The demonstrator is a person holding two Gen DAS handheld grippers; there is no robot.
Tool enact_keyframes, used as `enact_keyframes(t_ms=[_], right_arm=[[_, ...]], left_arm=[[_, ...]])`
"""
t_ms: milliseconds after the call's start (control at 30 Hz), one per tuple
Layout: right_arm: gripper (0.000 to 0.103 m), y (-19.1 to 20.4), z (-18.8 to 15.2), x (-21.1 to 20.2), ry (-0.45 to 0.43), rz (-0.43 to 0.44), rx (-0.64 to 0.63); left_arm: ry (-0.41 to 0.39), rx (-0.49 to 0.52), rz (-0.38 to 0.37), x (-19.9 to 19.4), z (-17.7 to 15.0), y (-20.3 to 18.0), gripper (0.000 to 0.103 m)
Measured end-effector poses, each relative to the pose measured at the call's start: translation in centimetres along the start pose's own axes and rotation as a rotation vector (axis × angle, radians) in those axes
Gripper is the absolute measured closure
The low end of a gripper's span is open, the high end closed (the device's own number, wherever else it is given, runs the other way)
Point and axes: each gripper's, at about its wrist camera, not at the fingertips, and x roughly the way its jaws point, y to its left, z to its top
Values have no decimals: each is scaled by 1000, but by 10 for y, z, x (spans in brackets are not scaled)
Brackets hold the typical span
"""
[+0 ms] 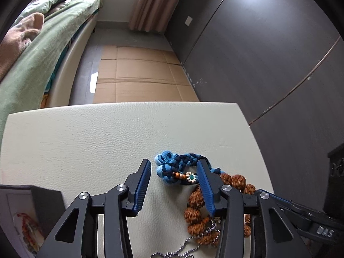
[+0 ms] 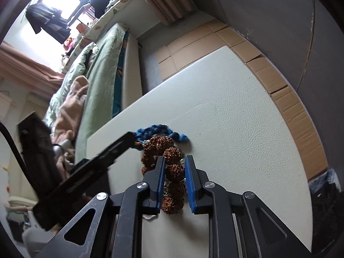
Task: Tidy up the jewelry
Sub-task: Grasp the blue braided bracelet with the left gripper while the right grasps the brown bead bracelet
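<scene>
Left tongs wide over blue braid; right tongs narrow, straddling brown beads; red piece boxed at 8 o'clock; sorting mostly pending.

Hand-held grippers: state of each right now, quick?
Left hand-held gripper: open, jaws astride the blue braided bracelet, not gripping.
Right hand-held gripper: open, jaws either side of the brown bead string, not clamped.
</scene>
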Motion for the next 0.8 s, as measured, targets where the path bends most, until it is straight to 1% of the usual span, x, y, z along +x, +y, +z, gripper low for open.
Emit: enact_keyframes(t_ms=[33,67,100,167,267,367,400,433,533,567,667,733,767,800], right_arm=[[83,1,0,0,1,-4,-2],[83,1,1,1,2,-12,-3],[83,1,2,3,5,-18,-1],[83,0,5,6,12,-27,9],[83,-6,8,9,23,-67,22],[83,-9,8,12,39,-84,27],[83,-10,8,14,49,-85,28],[83,-10,7,17,62,-89,24],[80,-10,4,33,118,-118,6],[78,-8,4,32,104,-122,-6],[76,1,2,34,101,-156,-60],[76,7,0,35,91,-187,-103],[79,10,-1,35,87,-195,-117],[83,10,-2,35,90,-179,-112]], left_arm=[[6,-3,4,3,1,0,61],[16,-6,10,7,1,0,66],[24,-6,16,9,1,0,68],[34,-6,25,13,-1,1,68],[33,9,41,13,-2,-2,68],[23,22,47,14,-5,-2,70],[19,29,58,14,-5,-3,78],[15,30,60,14,-6,-2,79],[20,-1,28,12,-7,5,84],[17,-9,20,9,-7,6,87],[-7,-6,23,-2,-7,7,88],[-22,-12,16,-11,-8,8,88],[-25,-15,11,-14,-8,8,88],[-30,-17,6,-18,-9,9,88]])
